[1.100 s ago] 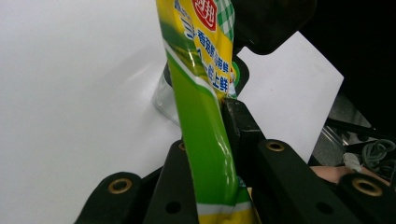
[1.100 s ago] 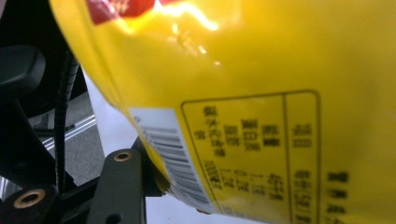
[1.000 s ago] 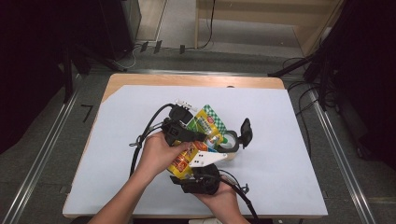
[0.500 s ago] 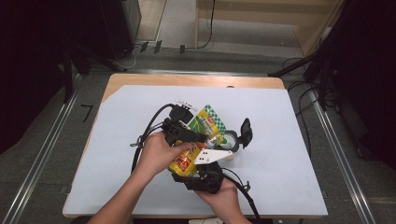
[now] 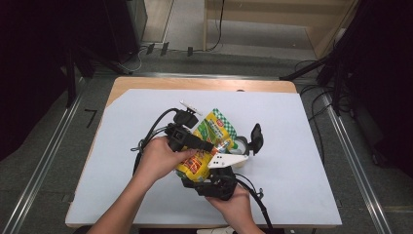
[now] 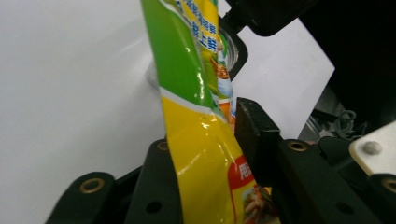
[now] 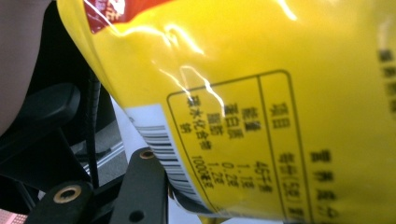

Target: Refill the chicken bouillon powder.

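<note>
A green and yellow pouch [image 5: 214, 129] hangs tilted above the white table cover [image 5: 302, 126], gripped from two sides. My left gripper [image 5: 207, 145] comes in from the left. The pouch [image 6: 196, 116] stands edge-on between its jaws and touches both, and the jaws have just been opening. My right gripper [image 5: 207, 166], with its white three-cornered plate [image 5: 229, 160], reaches up from below at the yellow lower end. Its jaws have just been closing on the pouch [image 7: 261, 93], whose back presses on the one finger [image 7: 142, 186] that shows.
A clear round container [image 5: 241, 146] with a raised black lid [image 5: 255, 139] stands on the cover just right of the pouch, close beyond my left gripper's jaws [image 6: 229, 51]. Black cables trail left of the left hand. Dark stands and cables surround the table.
The right hand and its gripper have shifted slightly under the pouch's lower end. The left hand and the pouch stay about where they were.
</note>
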### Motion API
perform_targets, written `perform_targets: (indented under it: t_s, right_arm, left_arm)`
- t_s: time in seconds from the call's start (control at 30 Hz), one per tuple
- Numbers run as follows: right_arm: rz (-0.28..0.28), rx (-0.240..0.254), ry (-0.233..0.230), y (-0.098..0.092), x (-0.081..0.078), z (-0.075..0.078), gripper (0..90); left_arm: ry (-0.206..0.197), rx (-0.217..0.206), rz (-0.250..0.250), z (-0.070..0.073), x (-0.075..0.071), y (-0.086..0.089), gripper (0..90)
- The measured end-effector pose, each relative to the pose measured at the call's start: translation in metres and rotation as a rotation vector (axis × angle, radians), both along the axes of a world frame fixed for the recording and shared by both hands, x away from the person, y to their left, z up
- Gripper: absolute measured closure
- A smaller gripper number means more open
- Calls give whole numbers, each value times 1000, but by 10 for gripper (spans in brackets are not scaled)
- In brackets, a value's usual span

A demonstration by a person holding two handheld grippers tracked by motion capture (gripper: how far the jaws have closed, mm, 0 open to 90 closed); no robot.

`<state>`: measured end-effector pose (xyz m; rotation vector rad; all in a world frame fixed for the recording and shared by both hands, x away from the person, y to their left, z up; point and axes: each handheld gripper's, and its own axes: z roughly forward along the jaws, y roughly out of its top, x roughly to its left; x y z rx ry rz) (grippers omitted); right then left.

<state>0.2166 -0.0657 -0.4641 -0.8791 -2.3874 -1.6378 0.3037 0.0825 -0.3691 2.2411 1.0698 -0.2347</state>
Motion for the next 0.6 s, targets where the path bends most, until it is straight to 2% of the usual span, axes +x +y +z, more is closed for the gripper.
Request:
perform_targets:
  t_s: [0.33,0.5,0.6]
  right_arm:
    - [-7,-51,-30,4,-2,3,621]
    - [-14,-90,-48,7,-4,4,579]
    - [-26,-126,-80,9,-6,5,559]
  left_arm:
    - [-60,32,13,7,-5,-4,870]
    - [-66,51,27,7,-6,-4,895]
    - [-62,59,32,8,-6,-4,900]
